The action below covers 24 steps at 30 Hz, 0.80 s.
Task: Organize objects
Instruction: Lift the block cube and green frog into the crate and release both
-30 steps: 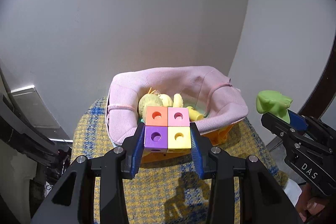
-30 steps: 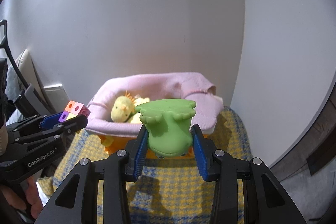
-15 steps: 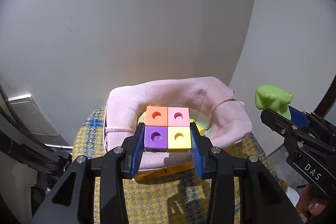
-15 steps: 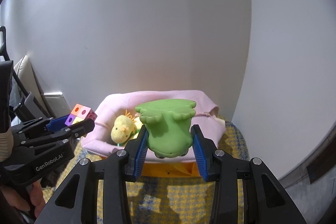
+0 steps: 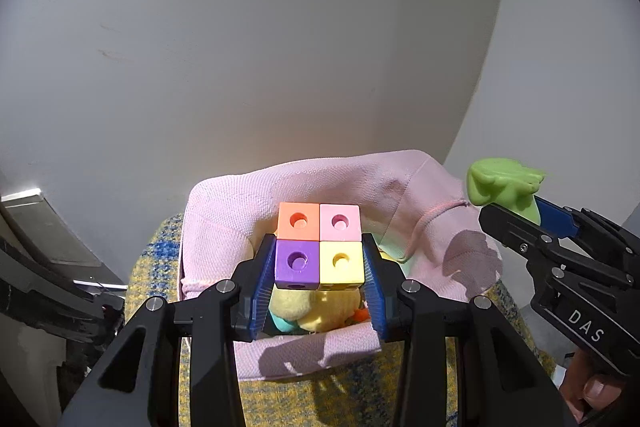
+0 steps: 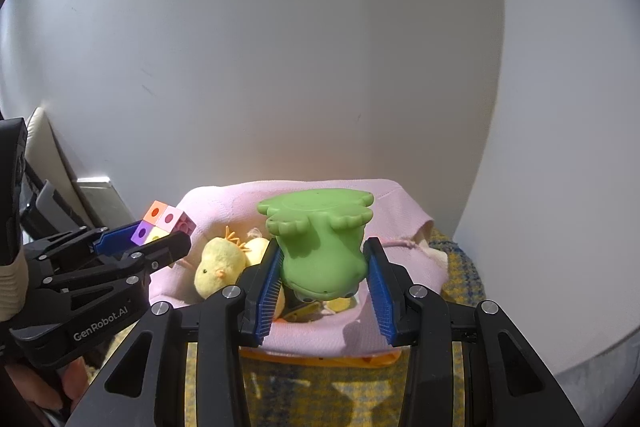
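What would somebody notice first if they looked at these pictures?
Probably the bright four-colour block of orange, pink, purple and yellow plastic cubes, clamped in the left tool above the pink cloth-lined basket. Next, the green rubber frog toy in the right tool, with a fluffy yellow plush chick in the basket below.

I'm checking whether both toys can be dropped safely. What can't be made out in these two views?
- Basket floor, left view: hidden by the cube block and left tongs.
- Teal and orange bits, left view: mostly covered by yellow plush; unidentifiable.
- Frog face, right view: turned down, half hidden between the right tongs.
- Orange bin under the pink liner, right view: only a strip shows.
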Available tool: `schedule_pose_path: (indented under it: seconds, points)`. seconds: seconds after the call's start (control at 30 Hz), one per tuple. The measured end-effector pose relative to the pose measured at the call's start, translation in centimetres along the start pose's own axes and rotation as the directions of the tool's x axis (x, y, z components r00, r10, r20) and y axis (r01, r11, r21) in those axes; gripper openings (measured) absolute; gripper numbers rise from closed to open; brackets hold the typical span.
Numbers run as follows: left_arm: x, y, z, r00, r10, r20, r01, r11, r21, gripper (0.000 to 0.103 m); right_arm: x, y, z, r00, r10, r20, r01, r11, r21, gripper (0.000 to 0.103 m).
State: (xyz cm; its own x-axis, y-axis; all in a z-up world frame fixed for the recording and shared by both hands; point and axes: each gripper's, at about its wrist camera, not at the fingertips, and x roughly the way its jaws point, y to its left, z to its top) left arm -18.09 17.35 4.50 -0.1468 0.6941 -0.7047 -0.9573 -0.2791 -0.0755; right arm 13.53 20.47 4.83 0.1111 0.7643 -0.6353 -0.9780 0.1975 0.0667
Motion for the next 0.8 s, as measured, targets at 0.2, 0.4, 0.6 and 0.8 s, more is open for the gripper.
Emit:
schedule_pose_path:
  seconds: [0.2, 0.4, 0.6, 0.8]
  points:
    - [1.6, 0.3, 0.2, 1.000, -0.013, -0.026, 0.013, 1.000, -0.003, 0.041, 1.7, -0.2, 0.2, 1.000, 0.002, -0.018, -0.002, 1.000, -0.003, 0.041]
    - [0.9, 0.9, 0.4, 1.000, 0.013, 0.022, -0.012, 1.000, -0.018, 0.081, 2.1, -0.9, -0.1, 1.000, -0.004, -0.019, 0.004, 1.000, 0.016, 0.042]
    - [0.7, 1.2, 0.9, 0.999, 0.031, 0.029, -0.030, 0.999, -0.026, 0.094, 1.5, -0.8, -0.8, 1.000, -0.011, -0.003, 0.011, 1.000, 0.026, 0.058]
    - [-0.5, 1.2, 0.3, 0.999, 0.040, 0.036, -0.039, 0.999, -0.018, 0.101, 0.4, -0.7, -0.5, 1.000, -0.024, 0.009, 0.024, 0.999, 0.026, 0.064]
